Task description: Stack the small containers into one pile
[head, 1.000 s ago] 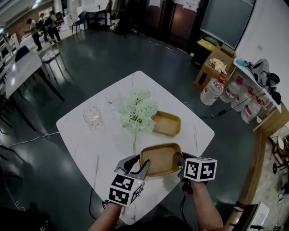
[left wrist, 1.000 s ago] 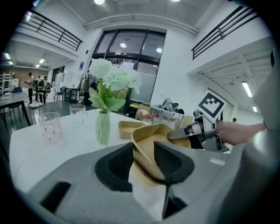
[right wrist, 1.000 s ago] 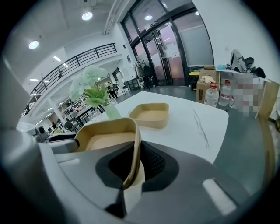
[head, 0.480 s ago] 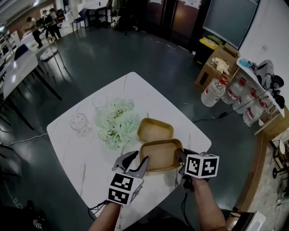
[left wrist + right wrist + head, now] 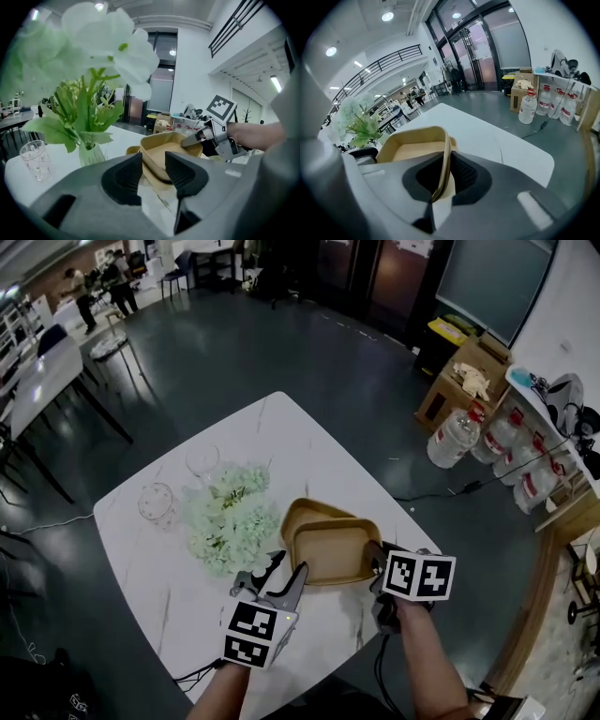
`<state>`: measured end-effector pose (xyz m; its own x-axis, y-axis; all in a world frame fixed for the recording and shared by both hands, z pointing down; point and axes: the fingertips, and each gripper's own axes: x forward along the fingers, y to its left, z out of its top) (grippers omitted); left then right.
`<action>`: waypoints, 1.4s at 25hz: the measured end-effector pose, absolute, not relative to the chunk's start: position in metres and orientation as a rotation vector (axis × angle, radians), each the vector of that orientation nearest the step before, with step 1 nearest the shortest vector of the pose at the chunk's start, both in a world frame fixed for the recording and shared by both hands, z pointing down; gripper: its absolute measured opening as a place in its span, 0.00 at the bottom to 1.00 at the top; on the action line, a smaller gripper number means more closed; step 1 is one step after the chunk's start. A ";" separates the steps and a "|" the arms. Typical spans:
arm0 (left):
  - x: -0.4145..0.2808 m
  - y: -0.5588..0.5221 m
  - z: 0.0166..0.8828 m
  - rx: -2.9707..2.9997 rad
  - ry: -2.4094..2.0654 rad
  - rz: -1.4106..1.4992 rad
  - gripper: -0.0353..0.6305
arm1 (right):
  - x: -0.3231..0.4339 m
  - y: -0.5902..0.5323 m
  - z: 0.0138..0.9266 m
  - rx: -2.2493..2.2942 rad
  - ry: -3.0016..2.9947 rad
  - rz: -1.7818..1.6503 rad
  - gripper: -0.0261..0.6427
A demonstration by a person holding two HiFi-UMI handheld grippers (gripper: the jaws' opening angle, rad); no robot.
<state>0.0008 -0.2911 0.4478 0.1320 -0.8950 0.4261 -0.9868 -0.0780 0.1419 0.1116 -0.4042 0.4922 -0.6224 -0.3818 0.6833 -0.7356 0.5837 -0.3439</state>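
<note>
1. Head view: right hand-held gripper (image 5: 375, 565) clamps the near rim of the upper container (image 5: 333, 554), holding it over, slightly offset from, the lower container (image 5: 298, 515) on the bench (image 5: 178, 606). Judgement: square the rims before lowering.
2. Left gripper view: left hand-held gripper (image 5: 152, 174) gapes, empty; lower container just ahead, untouched.
3. Right gripper view: jaws nipped on the upper container's rim; its body extends ahead-left.

Your head camera looks steeply down on the white worktop (image 5: 309, 442) from well above. The camera on your left gripper (image 5: 284, 568) sits low, facing across the worktop past the flowers (image 5: 93, 56) toward your right gripper (image 5: 190, 140). The right one looks closely along its fingers (image 5: 464, 173). All share the tan tray (image 5: 333, 554).
</note>
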 end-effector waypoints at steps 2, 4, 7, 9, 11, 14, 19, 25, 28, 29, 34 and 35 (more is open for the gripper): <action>0.000 -0.297 0.451 2.022 -1.822 0.336 0.28 | 0.109 -0.414 0.494 0.899 -2.261 0.841 0.08; 0.002 -0.302 0.453 2.020 -1.824 0.349 0.28 | 0.107 -0.423 0.494 0.907 -2.260 0.842 0.08; 0.002 -0.305 0.455 2.018 -1.828 0.365 0.28 | 0.103 -0.430 0.497 0.913 -2.254 0.855 0.08; 0.003 -0.308 0.455 2.017 -1.842 0.380 0.28 | 0.101 -0.435 0.499 0.914 -2.251 0.863 0.08; 0.003 -0.311 0.452 2.016 -1.862 0.394 0.29 | 0.100 -0.441 0.499 0.911 -2.250 0.867 0.08; 0.001 -0.312 0.447 2.007 -1.874 0.389 0.29 | 0.099 -0.446 0.497 0.908 -2.249 0.868 0.08; 0.003 -0.311 0.451 2.000 -1.859 0.406 0.29 | 0.094 -0.450 0.500 0.907 -2.244 0.887 0.08; 0.012 -0.314 0.456 2.019 -1.816 0.415 0.29 | 0.088 -0.452 0.501 0.929 -2.237 0.915 0.08; 0.018 -0.315 0.460 2.038 -1.787 0.431 0.28 | 0.088 -0.454 0.501 0.956 -2.237 0.924 0.08; 0.021 -0.315 0.463 2.043 -1.774 0.439 0.27 | 0.088 -0.454 0.501 0.962 -2.237 0.927 0.08; 0.028 -0.321 0.473 2.047 -1.726 0.456 0.27 | 0.085 -0.449 0.500 0.976 -2.241 0.946 0.08; 0.027 -0.322 0.473 2.043 -1.727 0.456 0.27 | 0.085 -0.447 0.500 0.975 -2.242 0.945 0.08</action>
